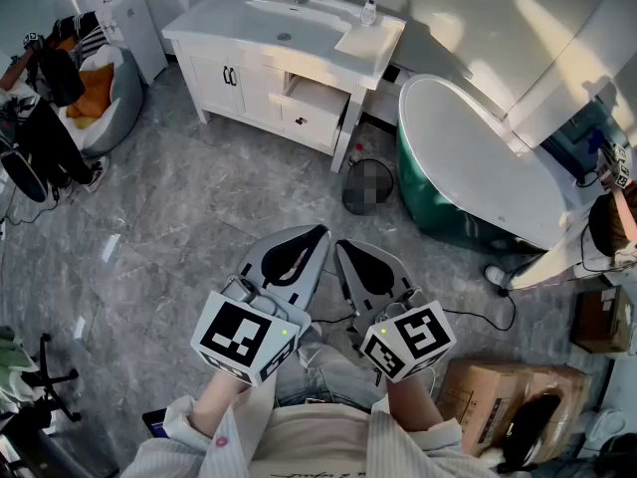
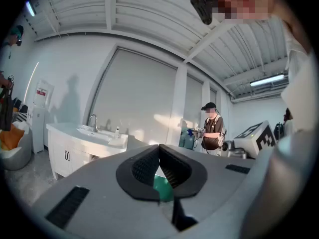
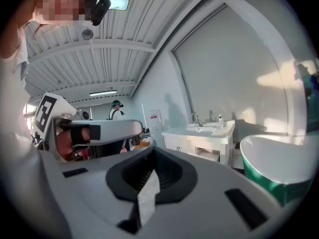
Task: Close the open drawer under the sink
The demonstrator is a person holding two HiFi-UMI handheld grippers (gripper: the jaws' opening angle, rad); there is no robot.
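A bathroom with a grey stone floor point(image 1: 189, 217) is shown, a beanbag point(image 1: 105, 103) lying at upper left. At lower centre the left gripper point(image 1: 317, 235) and right gripper point(image 1: 343, 249) are held near the body, each with jaws pressed together on nothing, probably because the approach is not begun. Well apart, at top centre, the open drawer point(image 1: 314, 103) juts from the vanity point(image 1: 224, 78) under the sink point(image 1: 284, 13). A bathtub point(image 1: 478, 167) is placed at right.

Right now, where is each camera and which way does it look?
Head view: on the person's head, looking steeply down at vanity, open drawer, bathtub; left gripper and right gripper show.
Left gripper view: on the left gripper, facing the vanity; its shut jaws show.
Right gripper view: on the right gripper, facing vanity and bathtub; shut jaws show.
All share the vanity.
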